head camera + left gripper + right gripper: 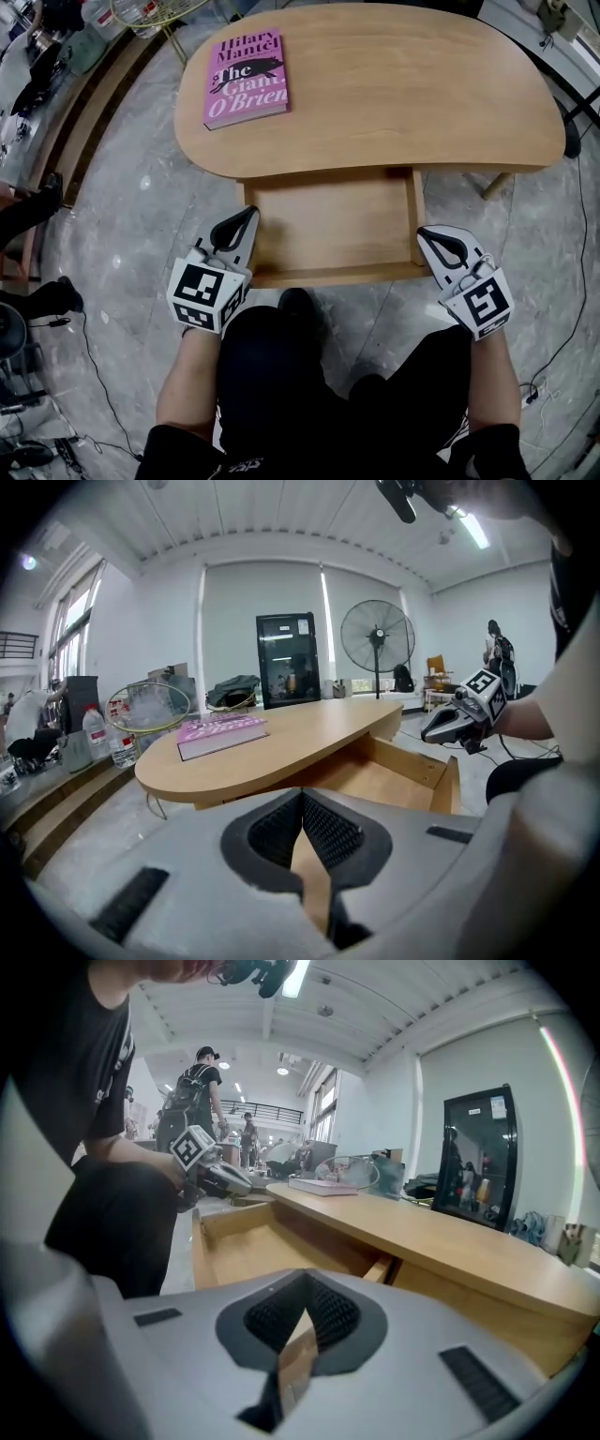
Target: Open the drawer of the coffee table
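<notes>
The light wooden coffee table [394,84] has its drawer [333,225] pulled out toward me, and the drawer is empty. My left gripper [246,217] is at the drawer's left side wall near the front corner. In the left gripper view its jaws [302,803] are shut on a thin wooden edge of the drawer [394,785]. My right gripper [427,234] is at the right side wall. In the right gripper view its jaws [305,1288] are likewise shut on a strip of the drawer's wood [244,1251].
A pink book [246,79] lies on the tabletop's left part. My knees are just below the drawer's front. Cables [89,375] trail over the grey floor at left. A wooden step [89,103] with bottles runs along the left, and a standing fan [377,639] is behind the table.
</notes>
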A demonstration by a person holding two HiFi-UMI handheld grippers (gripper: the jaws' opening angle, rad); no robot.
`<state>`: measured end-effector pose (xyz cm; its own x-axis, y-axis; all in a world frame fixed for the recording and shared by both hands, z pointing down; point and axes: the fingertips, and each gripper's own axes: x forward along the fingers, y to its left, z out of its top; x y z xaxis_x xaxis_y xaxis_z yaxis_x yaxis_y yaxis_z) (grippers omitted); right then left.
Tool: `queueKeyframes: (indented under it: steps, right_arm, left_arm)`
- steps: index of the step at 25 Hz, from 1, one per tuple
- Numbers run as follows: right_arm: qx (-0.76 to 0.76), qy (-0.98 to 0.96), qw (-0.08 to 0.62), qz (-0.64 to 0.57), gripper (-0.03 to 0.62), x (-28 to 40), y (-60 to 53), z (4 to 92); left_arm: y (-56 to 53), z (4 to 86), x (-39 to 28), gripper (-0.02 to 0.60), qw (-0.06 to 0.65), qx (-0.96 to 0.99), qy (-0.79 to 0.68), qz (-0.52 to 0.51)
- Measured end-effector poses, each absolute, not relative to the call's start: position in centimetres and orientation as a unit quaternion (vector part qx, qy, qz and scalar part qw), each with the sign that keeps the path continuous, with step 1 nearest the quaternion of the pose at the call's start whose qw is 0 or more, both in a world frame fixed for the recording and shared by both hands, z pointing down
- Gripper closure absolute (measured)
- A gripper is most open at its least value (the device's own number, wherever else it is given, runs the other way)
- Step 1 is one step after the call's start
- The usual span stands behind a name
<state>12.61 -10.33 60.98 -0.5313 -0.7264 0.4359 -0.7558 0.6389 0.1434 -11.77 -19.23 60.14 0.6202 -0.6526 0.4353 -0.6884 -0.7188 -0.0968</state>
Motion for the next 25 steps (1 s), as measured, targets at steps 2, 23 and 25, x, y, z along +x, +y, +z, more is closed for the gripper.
queueKeyframes:
  steps: [2,23,25]
  right_arm:
    - [0.420,-0.875,0.240,0.032,0.588,12.6,-10.8,60.9]
    - [0.400,-0.875,0.219,0.162,0.589,5.6,-9.8,49.0]
    - [0.405,-0.871,0.211,0.183,0.589,5.0,-8.0,46.3]
  left_arm:
    - [-19.7,60.1,-11.6,0.572,0.042,0.901,-0.370,0.223]
    - [-17.9,50.6,-11.2,0.572,0.125,0.875,-0.393,0.252]
    - [-16.9,47.8,-11.4,0.572,0.130,0.866,-0.405,0.263]
